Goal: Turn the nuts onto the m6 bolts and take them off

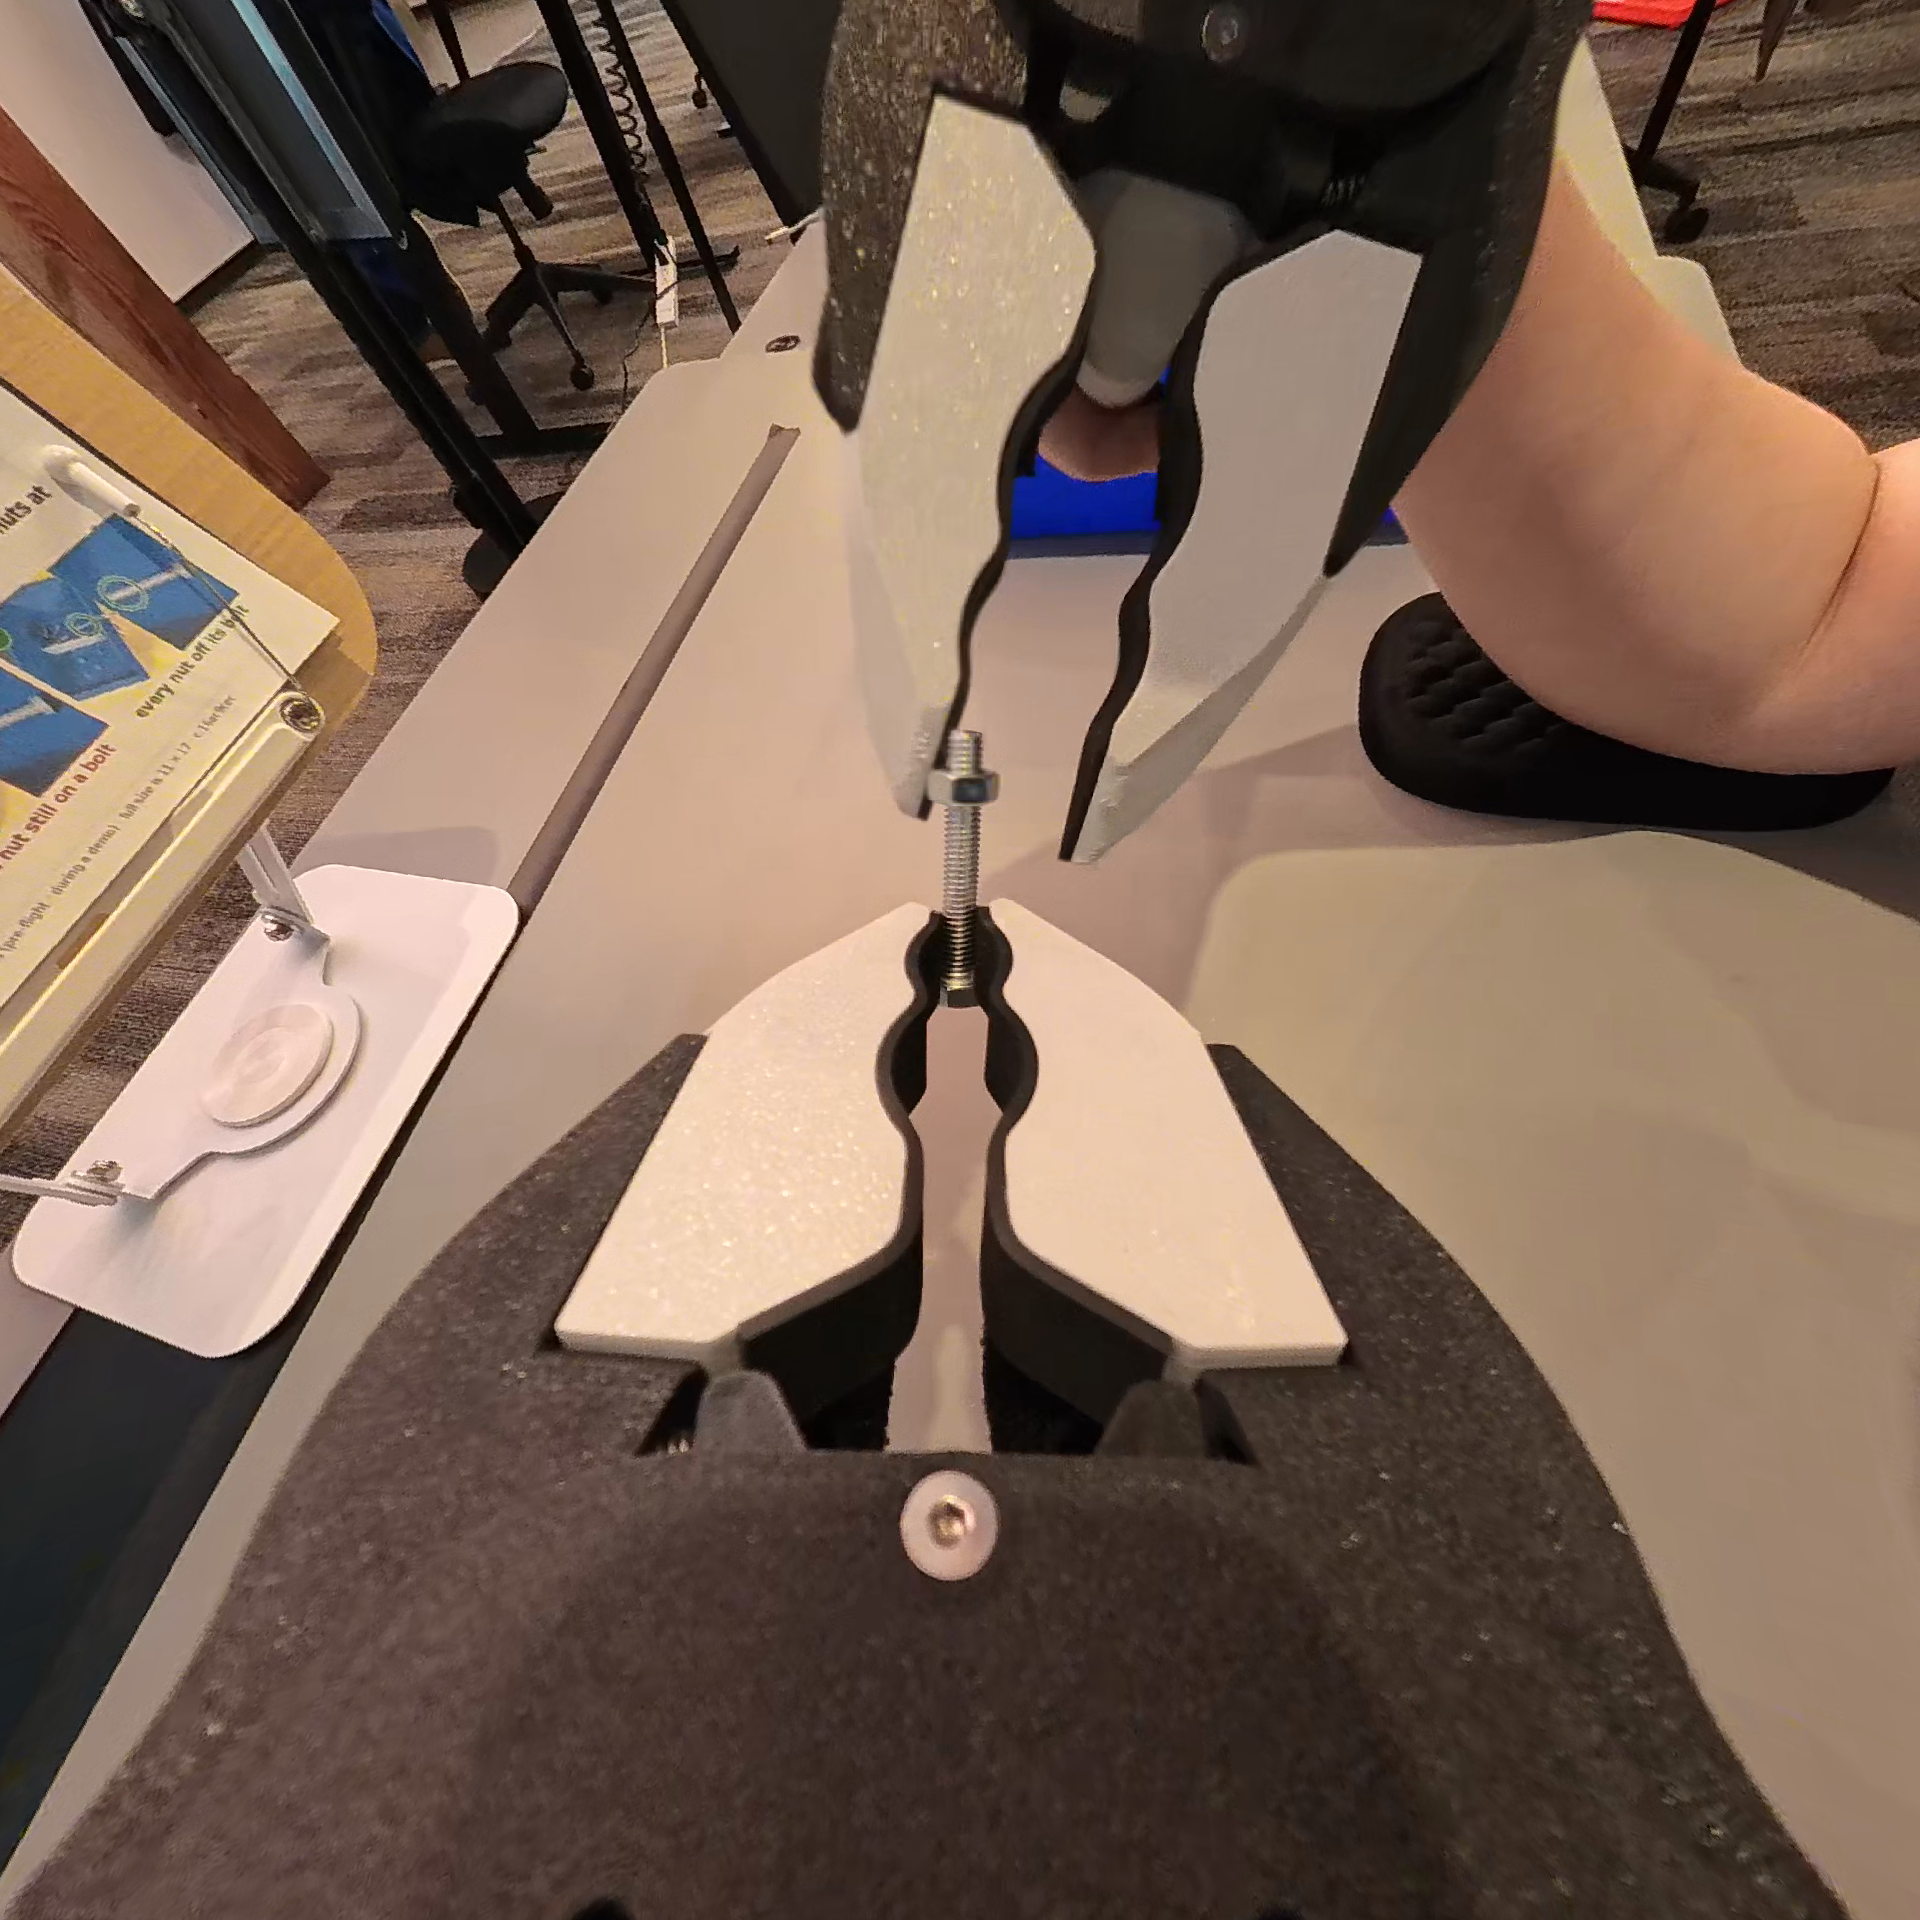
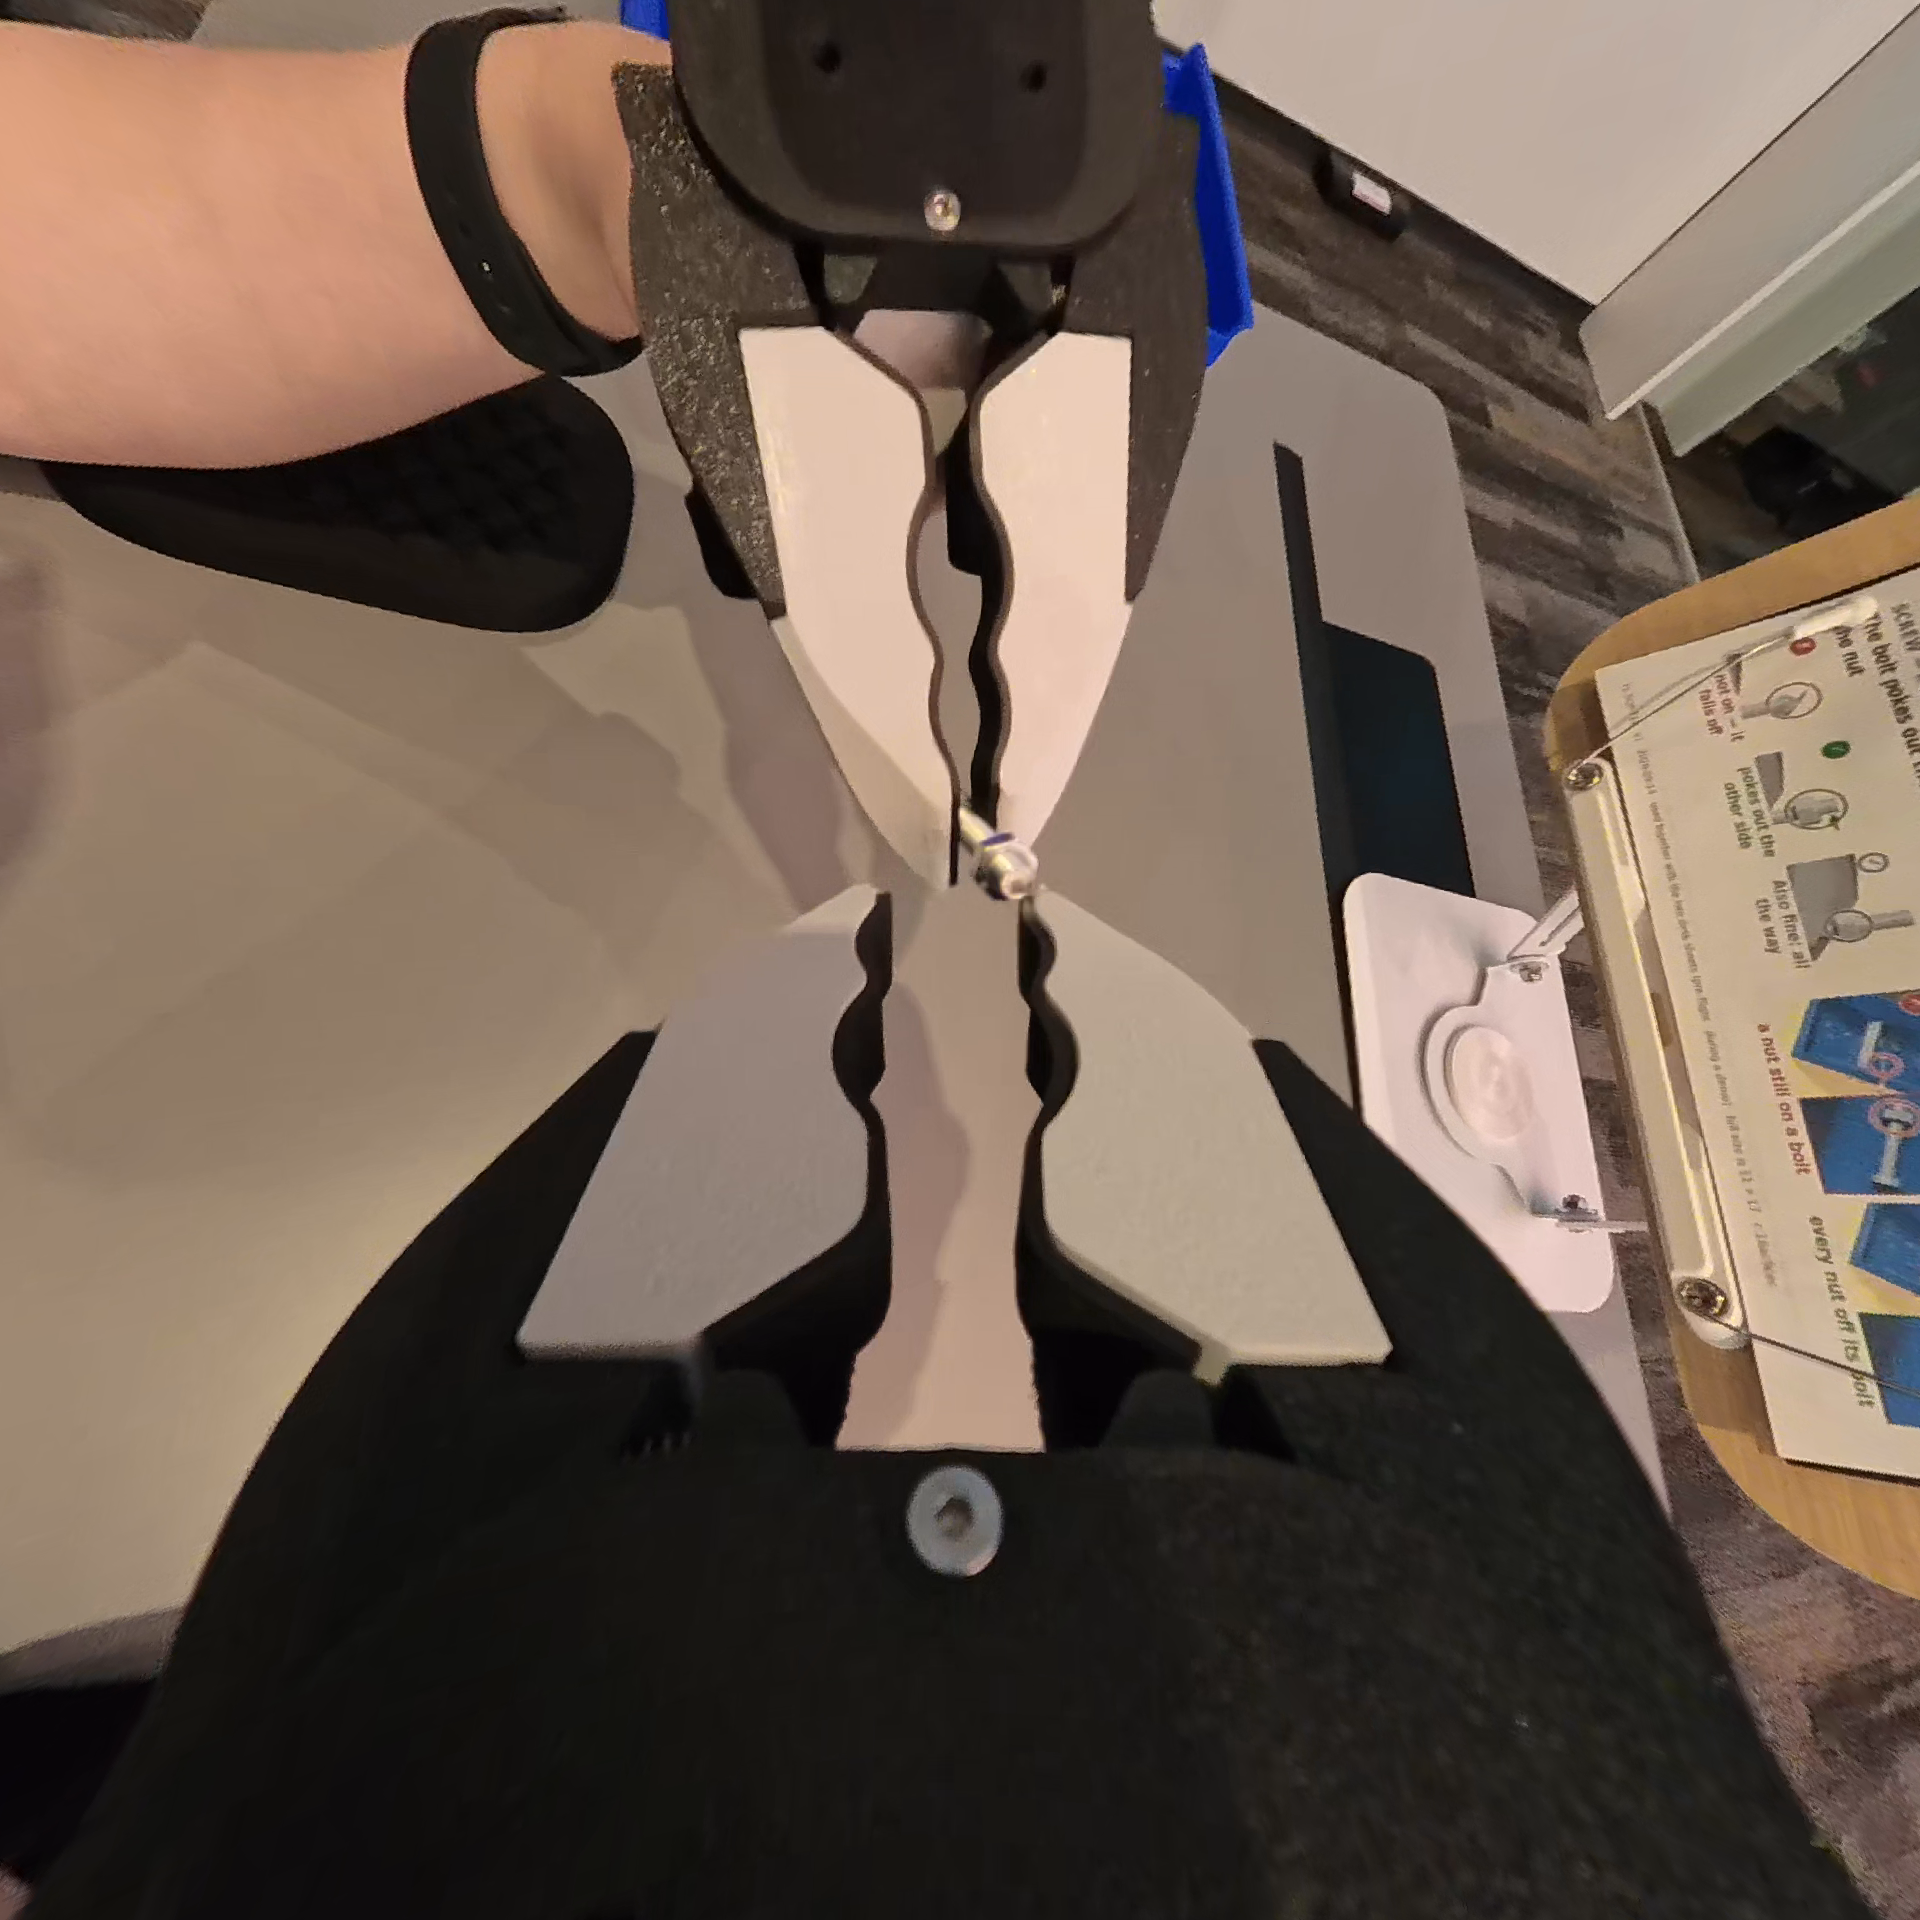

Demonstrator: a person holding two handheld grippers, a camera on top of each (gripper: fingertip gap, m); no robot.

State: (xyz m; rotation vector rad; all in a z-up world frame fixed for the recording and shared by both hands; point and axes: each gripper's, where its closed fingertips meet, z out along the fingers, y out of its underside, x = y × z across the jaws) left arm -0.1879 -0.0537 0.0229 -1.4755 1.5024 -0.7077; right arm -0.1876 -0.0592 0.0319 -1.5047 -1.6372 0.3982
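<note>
The left gripper (image 1: 956,914) is pressed tight on the head end of the bolt (image 1: 954,862), whose threaded shank runs straight out from its tips toward the right gripper (image 1: 992,821) facing it. The nut (image 1: 964,782) sits near the free end of the thread. The right gripper's jaws are spread, one tip touching the nut, the other well apart. Closing squarely across the shank looks like what comes next, above the grey table (image 1: 1455,1039).

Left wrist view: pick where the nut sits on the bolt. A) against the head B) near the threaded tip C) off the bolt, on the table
B: the nut sits just below the bolt tip, far from the left gripper clamping the shank.
</note>
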